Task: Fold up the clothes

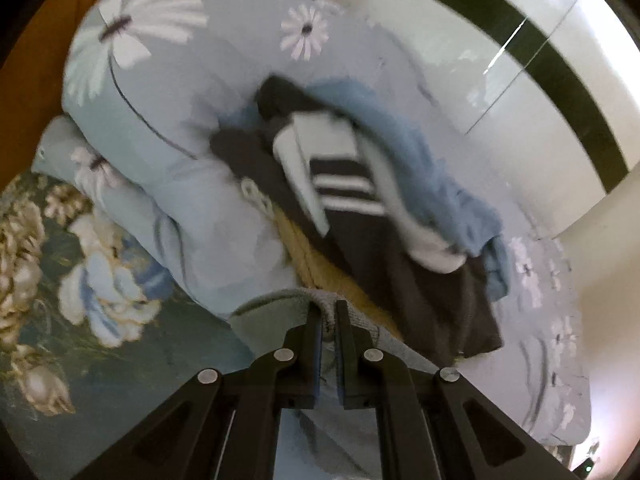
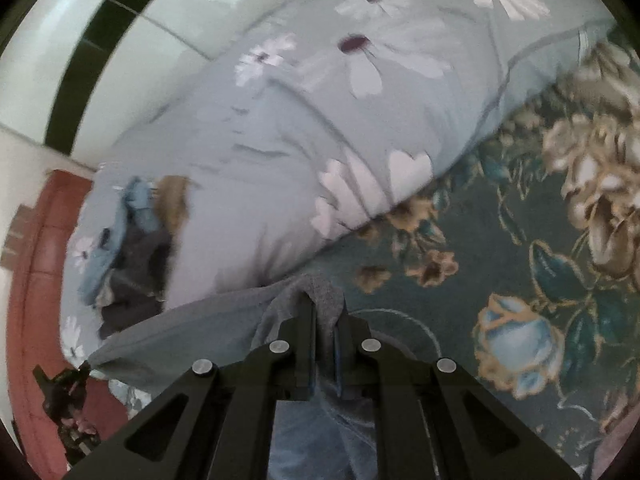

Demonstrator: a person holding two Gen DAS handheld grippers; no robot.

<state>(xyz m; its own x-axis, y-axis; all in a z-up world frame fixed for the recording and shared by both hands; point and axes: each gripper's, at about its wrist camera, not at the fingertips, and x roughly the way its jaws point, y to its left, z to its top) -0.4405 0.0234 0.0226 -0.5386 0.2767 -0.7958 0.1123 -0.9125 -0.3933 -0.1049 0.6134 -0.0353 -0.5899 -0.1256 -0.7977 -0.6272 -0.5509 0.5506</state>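
A grey garment point(image 2: 192, 332) is stretched in the air between both grippers. My left gripper point(image 1: 329, 312) is shut on its knitted edge point(image 1: 280, 300), low in the left wrist view. My right gripper point(image 2: 325, 312) is shut on the other end, with grey fabric bunched over its fingers point(image 2: 306, 316). The cloth runs left from there to the left gripper point(image 2: 60, 392), seen small at the lower left. Beyond lies a pile of clothes point(image 1: 360, 200): dark, striped black-and-white, blue and mustard pieces on the quilt, also seen as the pile point(image 2: 132, 240) in the right wrist view.
A light blue floral quilt point(image 1: 180, 92) is heaped on the bed, over a dark green flowered sheet point(image 2: 520, 260). White wall panels with a dark band point(image 1: 520, 40) stand behind. A wooden headboard point(image 1: 40, 20) and reddish floor point(image 2: 36, 280) border the bed.
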